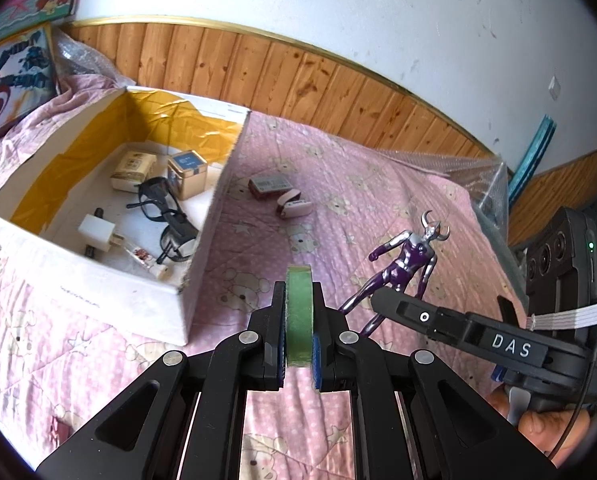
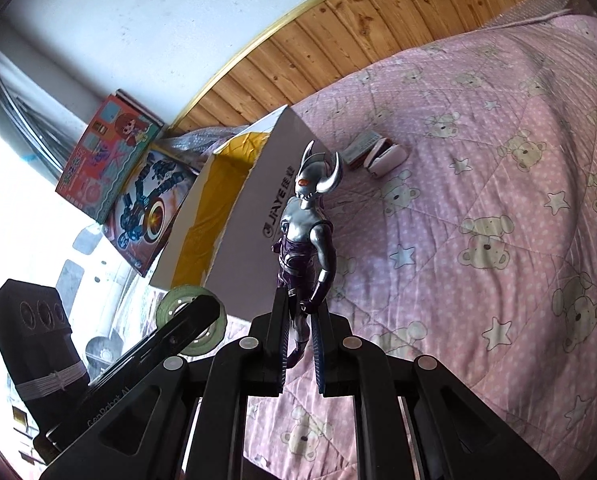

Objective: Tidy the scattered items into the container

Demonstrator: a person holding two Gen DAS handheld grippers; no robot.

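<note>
**Both grippers loaded, box not yet reached**

Right now the left gripper (image 1: pixel 298 320) pinches the green tape roll (image 1: pixel 298 312) on edge, the right gripper (image 2: pixel 300 328) clamps the silver-and-purple horned figure (image 2: pixel 308 232) by its legs. Held above the pink bear quilt (image 2: pixel 478 220), head pointing up towards the white cardboard box (image 1: pixel 110 296); that long body could swing, slip, or snag the near wall.

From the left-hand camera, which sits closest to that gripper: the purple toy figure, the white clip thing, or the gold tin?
1. Purple toy figure, just right of the left gripper.
2. White clip, farther up the bedspread.
3. Gold tin, farthest, inside the box at left.
</note>
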